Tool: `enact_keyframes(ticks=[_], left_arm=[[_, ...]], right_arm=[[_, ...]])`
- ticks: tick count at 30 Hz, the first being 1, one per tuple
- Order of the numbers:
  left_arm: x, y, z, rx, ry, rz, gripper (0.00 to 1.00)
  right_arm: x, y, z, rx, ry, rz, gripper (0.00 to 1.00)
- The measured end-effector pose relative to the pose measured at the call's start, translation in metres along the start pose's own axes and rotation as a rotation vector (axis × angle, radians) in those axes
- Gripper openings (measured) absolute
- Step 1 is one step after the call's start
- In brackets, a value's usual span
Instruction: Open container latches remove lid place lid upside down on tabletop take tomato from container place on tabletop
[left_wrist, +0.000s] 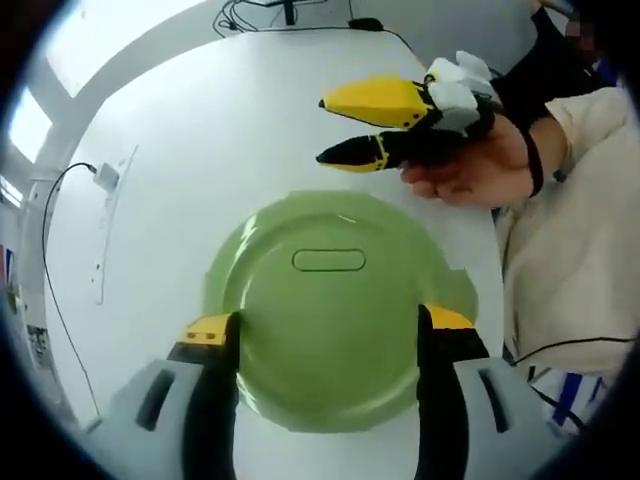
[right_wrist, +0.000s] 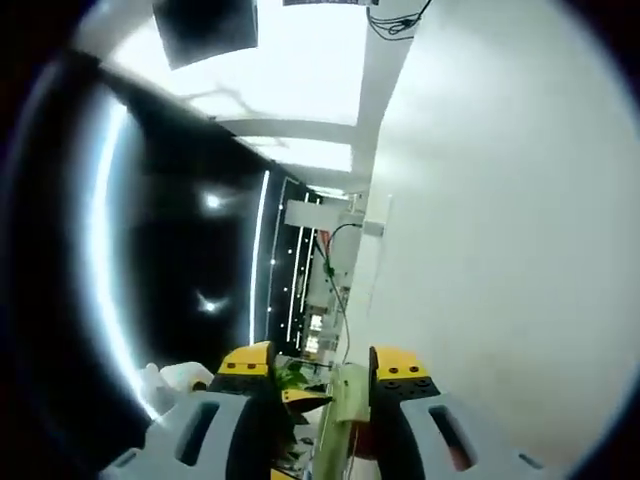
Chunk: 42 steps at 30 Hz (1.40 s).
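A round green lid (left_wrist: 330, 340) with an oval recess sits on its container on the white table (left_wrist: 230, 120); a side latch tab (left_wrist: 462, 290) sticks out at its right. My left gripper (left_wrist: 330, 322) hovers over the lid, open wide, both jaws over its surface with nothing held. My right gripper (left_wrist: 322, 130), held by a hand, floats beyond the lid with its jaws a little apart and nothing between them. In the right gripper view that gripper (right_wrist: 325, 365) points along the table (right_wrist: 500, 250) toward its far edge. What is inside the container is hidden.
A white plug with a black cable (left_wrist: 105, 178) lies at the table's left edge beside a clear strip (left_wrist: 112, 225). More cables (left_wrist: 290, 15) lie at the far edge. The person's sleeve (left_wrist: 580, 250) is at the right. A dark room with lights (right_wrist: 210, 250) lies past the table.
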<state>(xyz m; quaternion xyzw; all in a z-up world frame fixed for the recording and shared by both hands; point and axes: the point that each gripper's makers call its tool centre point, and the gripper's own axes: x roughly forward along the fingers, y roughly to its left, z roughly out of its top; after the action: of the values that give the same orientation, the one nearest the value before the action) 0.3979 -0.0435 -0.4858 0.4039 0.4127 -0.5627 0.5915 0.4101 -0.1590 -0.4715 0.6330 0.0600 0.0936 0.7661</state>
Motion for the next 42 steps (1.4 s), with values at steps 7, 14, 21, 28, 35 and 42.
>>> enact_keyframes(ticks=[7, 14, 21, 28, 35, 42], left_arm=[[0.0, 0.0, 0.0, 0.001, 0.001, 0.0, 0.64], [0.0, -0.001, 0.0, 0.002, -0.002, 0.0, 0.64], [0.001, -0.001, 0.001, 0.004, 0.016, 0.0, 0.65], [0.0, -0.001, 0.001, 0.005, 0.017, -0.001, 0.65], [0.0, -0.001, 0.0, 0.005, 0.014, -0.001, 0.65], [-0.001, -0.001, 0.0, 0.007, 0.01, -0.002, 0.65]], right_arm=[[0.001, -0.009, 0.003, 0.024, -0.013, -0.021, 0.3], [0.002, -0.029, -0.01, 0.037, 0.017, -0.095, 0.3], [0.007, -0.033, -0.022, 0.098, 0.039, -0.127, 0.29], [0.013, -0.033, -0.028, 0.155, 0.04, -0.14, 0.27], [0.017, -0.032, -0.037, 0.185, 0.022, -0.148, 0.24], [0.018, -0.028, -0.035, 0.233, 0.009, -0.157, 0.16]])
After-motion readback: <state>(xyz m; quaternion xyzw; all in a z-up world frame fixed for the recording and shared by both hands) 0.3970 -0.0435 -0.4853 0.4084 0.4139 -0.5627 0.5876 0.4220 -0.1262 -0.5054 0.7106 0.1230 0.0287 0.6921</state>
